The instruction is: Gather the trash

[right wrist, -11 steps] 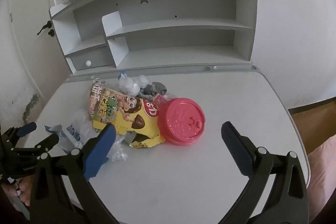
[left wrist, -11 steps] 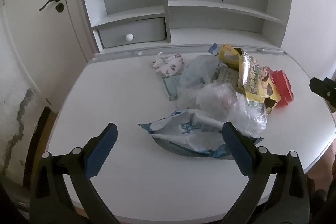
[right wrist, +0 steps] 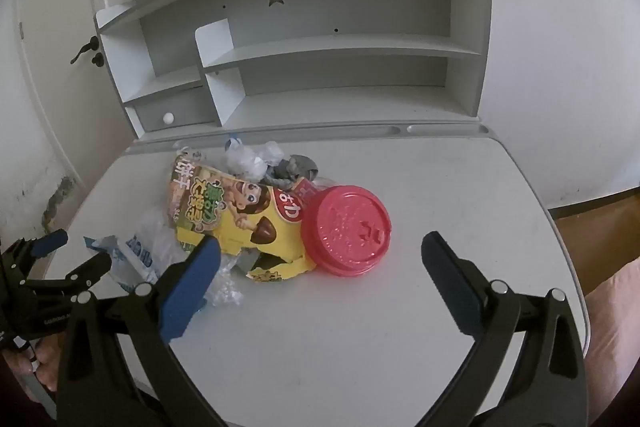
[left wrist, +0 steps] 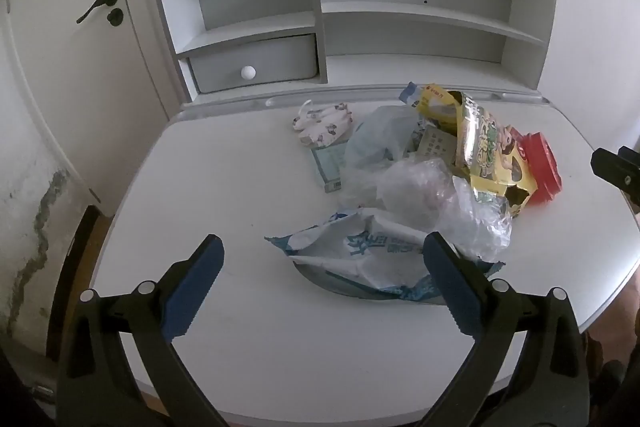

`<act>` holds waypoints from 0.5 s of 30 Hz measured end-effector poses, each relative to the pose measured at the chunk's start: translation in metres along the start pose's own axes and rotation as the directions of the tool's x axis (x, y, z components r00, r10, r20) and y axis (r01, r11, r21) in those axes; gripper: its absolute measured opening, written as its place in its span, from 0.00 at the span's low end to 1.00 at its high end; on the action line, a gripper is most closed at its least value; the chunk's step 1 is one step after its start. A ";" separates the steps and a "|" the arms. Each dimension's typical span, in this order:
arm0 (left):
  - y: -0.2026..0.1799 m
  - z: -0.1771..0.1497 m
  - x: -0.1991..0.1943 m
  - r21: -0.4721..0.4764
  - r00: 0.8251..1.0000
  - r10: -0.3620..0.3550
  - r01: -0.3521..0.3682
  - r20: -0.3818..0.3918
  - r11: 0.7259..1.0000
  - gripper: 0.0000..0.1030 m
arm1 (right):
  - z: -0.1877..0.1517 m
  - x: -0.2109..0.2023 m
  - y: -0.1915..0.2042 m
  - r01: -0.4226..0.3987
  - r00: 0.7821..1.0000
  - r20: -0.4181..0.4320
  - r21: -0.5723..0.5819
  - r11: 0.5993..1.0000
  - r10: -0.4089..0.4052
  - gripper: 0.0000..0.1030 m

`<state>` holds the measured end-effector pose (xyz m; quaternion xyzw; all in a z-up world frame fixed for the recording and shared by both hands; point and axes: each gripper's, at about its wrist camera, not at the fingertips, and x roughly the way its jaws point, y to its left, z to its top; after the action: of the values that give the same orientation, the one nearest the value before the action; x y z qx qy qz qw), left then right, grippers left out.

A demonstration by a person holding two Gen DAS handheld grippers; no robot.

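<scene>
Left wrist view: we see our left gripper (left wrist: 322, 267) with its blue-padded jaws spread wide and nothing between the pads, poised over the near half of the rounded white desk (left wrist: 224, 187). Just beyond the fingertips, at about 12 o'clock, lies the crumpled white-and-blue plastic wrapper (left wrist: 360, 259), flat on the desk; its right end sits behind the right finger. Behind it, toward 1 o'clock, are the crinkled clear plastic bags (left wrist: 424, 187), touching the wrapper, and at 2 o'clock the torn yellow cardboard snack box (left wrist: 484, 163) leans against the red round plastic lid (left wrist: 540, 167). A small patterned white fabric piece (left wrist: 322, 123) rests at 12 o'clock near the desk's far edge, just beside the pile. The grey-and-white shelf unit (left wrist: 360, 27) stands behind the desk. From the right wrist view, our right gripper (right wrist: 320, 267) is likewise wide open and empty, held above the desk, with the red lid at 12 o'clock just past the fingertips and the yellow box touching it at 11 o'clock. The left gripper shows at 9 o'clock there, near the wrapper
</scene>
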<state>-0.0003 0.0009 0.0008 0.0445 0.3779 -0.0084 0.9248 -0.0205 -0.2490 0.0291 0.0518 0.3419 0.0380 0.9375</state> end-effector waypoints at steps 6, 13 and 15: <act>0.001 0.000 -0.002 0.012 1.000 0.007 -0.007 0.003 1.000 0.94 | 0.003 -0.001 0.001 0.002 1.000 0.005 -0.011 1.000 -0.002 0.95; 0.001 -0.001 -0.003 0.011 1.000 0.007 -0.007 0.004 1.000 0.94 | 0.004 -0.002 0.003 -0.001 1.000 0.005 -0.021 1.000 0.001 0.95; 0.000 -0.001 -0.003 0.011 1.000 0.008 -0.008 0.005 1.000 0.94 | 0.004 -0.002 0.004 -0.002 1.000 0.006 -0.022 1.000 0.002 0.95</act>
<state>-0.0029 0.0012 0.0025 0.0512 0.3754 -0.0068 0.9254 -0.0199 -0.2460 0.0335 0.0420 0.3384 0.0427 0.9391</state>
